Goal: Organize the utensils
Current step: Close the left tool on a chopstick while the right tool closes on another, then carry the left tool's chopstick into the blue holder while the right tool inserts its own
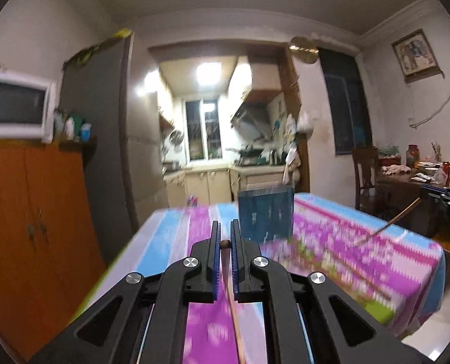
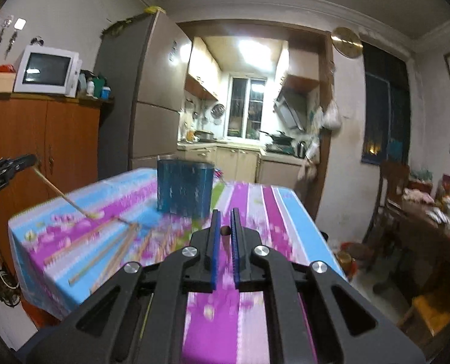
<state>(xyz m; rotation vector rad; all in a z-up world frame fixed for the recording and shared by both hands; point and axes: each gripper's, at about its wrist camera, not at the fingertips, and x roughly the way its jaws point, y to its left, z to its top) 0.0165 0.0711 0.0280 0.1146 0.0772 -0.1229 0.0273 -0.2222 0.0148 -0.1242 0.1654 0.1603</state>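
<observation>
The room was a dining area that opened onto a lit kitchen at the centre of both views, with a table under a striped pink, purple and blue tablecloth (image 1: 331,242) filling the lower half of each frame. A white microwave (image 2: 47,71) sat on an orange wooden cabinet (image 2: 42,139) at the upper left, beside a tall grey fridge (image 2: 146,91).

A blue utensil holder (image 1: 265,215) stood upright on the cloth, just above centre in the left wrist view and left of centre in the right wrist view (image 2: 184,186).

The left gripper (image 1: 225,236) filled the bottom of its own frame, its blue-padded fingers (image 1: 215,257) drawn close together and clamped on a thin wooden chopstick (image 1: 233,303), whose dark end showed between the pads while the shaft ran down toward the lower edge. In the right wrist view this gripper appeared at the left edge (image 2: 9,166), the chopstick slanting down from it to the cloth.

The right gripper (image 2: 225,230) was likewise narrowed on a second chopstick (image 2: 225,231), only its dark round end showing between the pads. In the left wrist view it sat at the right edge (image 1: 446,200), with its stick angled down toward the table.

Several loose chopsticks (image 2: 103,248) lay blurred in a scatter on the cloth at lower left of the right wrist view, near the holder but apart from it.
</observation>
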